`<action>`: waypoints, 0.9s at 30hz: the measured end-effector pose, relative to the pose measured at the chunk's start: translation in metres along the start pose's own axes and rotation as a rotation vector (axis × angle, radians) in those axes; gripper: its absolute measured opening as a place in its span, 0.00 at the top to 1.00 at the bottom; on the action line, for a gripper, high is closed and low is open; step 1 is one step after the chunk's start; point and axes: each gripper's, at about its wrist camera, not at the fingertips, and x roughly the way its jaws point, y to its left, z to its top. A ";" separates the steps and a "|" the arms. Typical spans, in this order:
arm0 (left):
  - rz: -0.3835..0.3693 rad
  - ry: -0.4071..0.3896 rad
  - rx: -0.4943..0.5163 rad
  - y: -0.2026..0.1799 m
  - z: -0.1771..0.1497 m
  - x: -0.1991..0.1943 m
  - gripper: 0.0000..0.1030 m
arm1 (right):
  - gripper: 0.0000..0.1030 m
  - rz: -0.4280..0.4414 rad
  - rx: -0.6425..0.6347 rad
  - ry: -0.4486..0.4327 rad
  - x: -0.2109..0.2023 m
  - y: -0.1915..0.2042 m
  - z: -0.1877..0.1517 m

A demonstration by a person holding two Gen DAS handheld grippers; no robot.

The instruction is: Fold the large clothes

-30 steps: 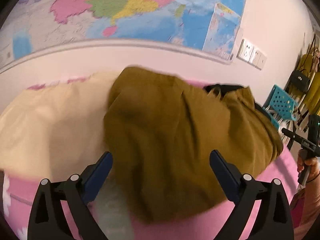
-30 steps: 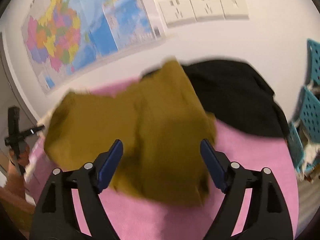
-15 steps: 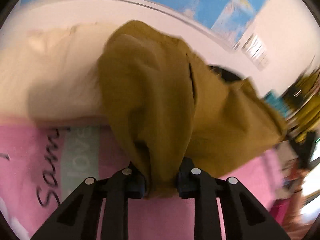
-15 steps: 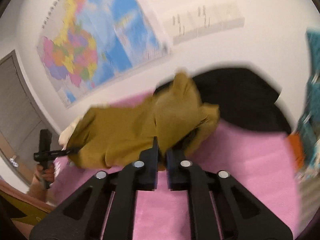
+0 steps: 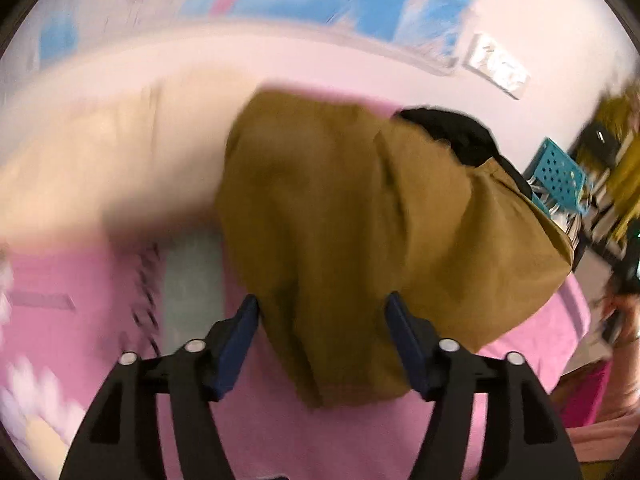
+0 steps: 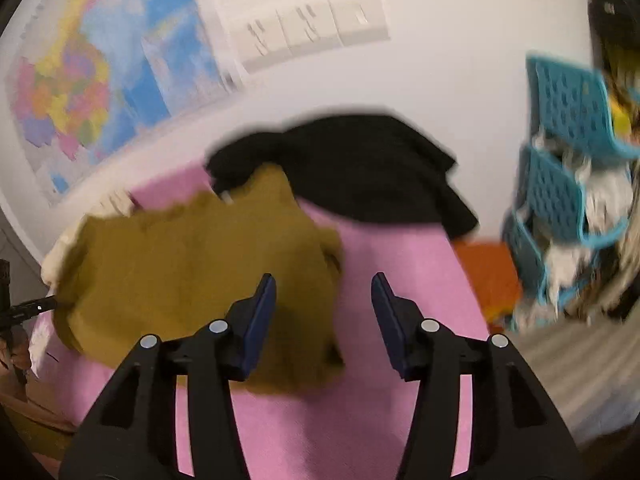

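A mustard-brown garment (image 5: pixel 340 216) lies bunched on the pink sheet (image 5: pixel 360 432). Its near edge reaches in between the fingers of my left gripper (image 5: pixel 322 336), whose jaws are opening, and the blue pads stand clear of the cloth's sides. In the right wrist view the same garment (image 6: pixel 192 272) spreads to the left. My right gripper (image 6: pixel 324 316) hangs over its right corner with jaws opening. Cloth sits by the left pad and bare pink sheet (image 6: pixel 360 264) fills the rest of the gap. Both views are motion-blurred.
A black garment (image 6: pixel 360 168) is heaped at the back by the wall. A cream cloth (image 5: pixel 100 168) lies left of the mustard one. Teal baskets (image 6: pixel 560 160) and an orange object (image 6: pixel 484 276) stand off the bed's right side. A map (image 6: pixel 100 72) hangs on the wall.
Both grippers went from wide open to shut on the mustard garment half a second ago, then let it go. The cloth has dropped back onto the sheet and the right gripper has lifted.
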 end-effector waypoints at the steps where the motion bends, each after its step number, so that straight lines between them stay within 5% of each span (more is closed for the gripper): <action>1: -0.006 -0.022 0.029 -0.007 0.008 -0.003 0.31 | 0.46 0.031 -0.028 -0.012 0.000 0.013 0.005; 6: 0.002 -0.019 0.130 -0.038 0.038 0.022 0.31 | 0.42 0.086 -0.203 0.085 0.051 0.079 0.015; 10: 0.002 0.059 0.136 -0.049 0.054 0.060 0.41 | 0.43 0.074 -0.248 0.204 0.110 0.103 0.012; 13: 0.061 0.091 0.147 -0.049 0.060 0.084 0.59 | 0.73 0.089 -0.248 0.233 0.136 0.111 0.011; 14: 0.058 0.104 0.134 -0.046 0.060 0.087 0.65 | 0.90 0.091 -0.267 0.218 0.134 0.116 0.013; 15: 0.042 0.110 0.104 -0.041 0.063 0.090 0.72 | 0.95 0.091 -0.284 0.201 0.131 0.121 0.016; 17: 0.016 0.107 0.072 -0.033 0.065 0.087 0.81 | 0.97 0.069 -0.305 0.134 0.121 0.127 0.028; 18: 0.012 0.095 0.049 -0.028 0.069 0.083 0.96 | 0.97 0.077 -0.290 0.062 0.108 0.130 0.040; 22: 0.037 0.034 -0.012 -0.015 0.078 0.070 0.98 | 0.97 0.104 -0.287 -0.132 0.081 0.145 0.060; 27: 0.028 0.074 -0.031 -0.005 0.067 0.078 0.91 | 0.94 0.015 -0.341 0.144 0.154 0.143 0.035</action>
